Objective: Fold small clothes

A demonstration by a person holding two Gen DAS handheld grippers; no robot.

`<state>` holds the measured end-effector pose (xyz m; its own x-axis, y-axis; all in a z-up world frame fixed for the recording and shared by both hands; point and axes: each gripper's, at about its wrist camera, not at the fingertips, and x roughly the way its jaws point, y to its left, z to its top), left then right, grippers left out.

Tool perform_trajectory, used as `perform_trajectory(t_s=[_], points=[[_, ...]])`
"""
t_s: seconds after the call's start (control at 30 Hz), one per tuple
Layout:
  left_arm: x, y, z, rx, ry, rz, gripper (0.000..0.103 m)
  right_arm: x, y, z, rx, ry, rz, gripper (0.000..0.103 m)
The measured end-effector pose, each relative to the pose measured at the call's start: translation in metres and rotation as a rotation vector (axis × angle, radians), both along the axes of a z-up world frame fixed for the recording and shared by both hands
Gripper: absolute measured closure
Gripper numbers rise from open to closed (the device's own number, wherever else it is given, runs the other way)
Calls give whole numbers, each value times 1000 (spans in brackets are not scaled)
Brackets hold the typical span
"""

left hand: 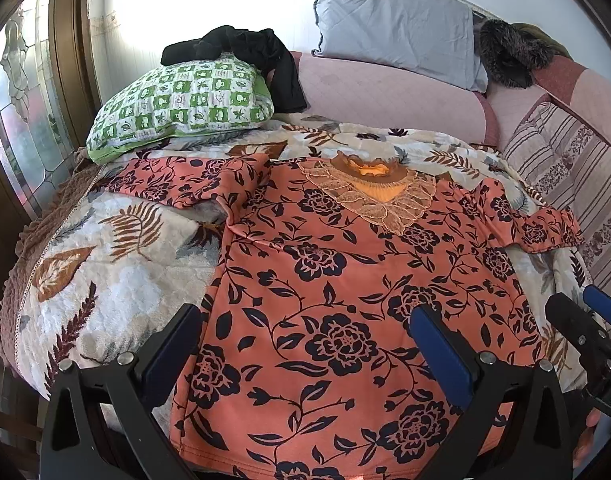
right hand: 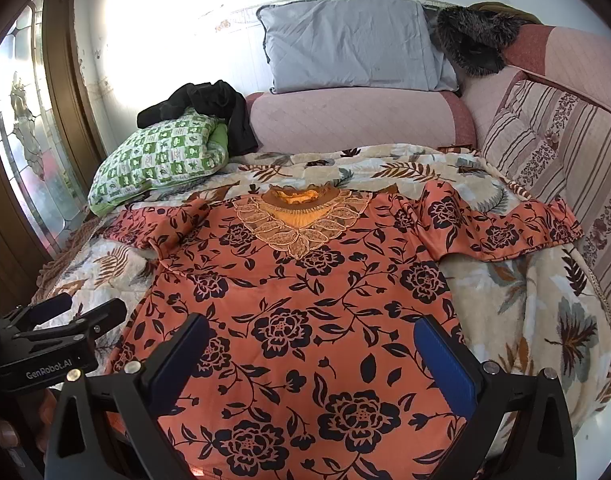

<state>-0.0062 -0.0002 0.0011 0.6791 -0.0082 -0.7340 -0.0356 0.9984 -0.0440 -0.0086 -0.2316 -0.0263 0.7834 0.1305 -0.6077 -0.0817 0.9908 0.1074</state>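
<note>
The left hand-held gripper [left hand: 305, 340] hangs with jaws apart above the hem of the orange black-flowered blouse [left hand: 345, 280], spread flat on the leaf-print bed blanket [left hand: 117, 280]; the right hand-held gripper [right hand: 311, 344] likewise. Folding seems unstarted; next, each must pinch a sleeve or side.

- Left gripper [left hand: 305, 344]: jaws wide apart, nothing held, above hem of shirt [left hand: 345, 300].
- Shirt flat on blanket [left hand: 117, 280], collar far from jaws.
- Right gripper [left hand: 585, 312] just right of jaws, at shirt's edge.
- Green pillow [left hand: 181, 108] beyond, to left.
</note>
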Motion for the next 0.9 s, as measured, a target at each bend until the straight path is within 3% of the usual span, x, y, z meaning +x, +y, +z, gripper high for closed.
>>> perform_trajectory(t_s=[0.9], points=[[2,-3,-2,11,10,-12,0,1,-1,-2,9,6,-3,0]])
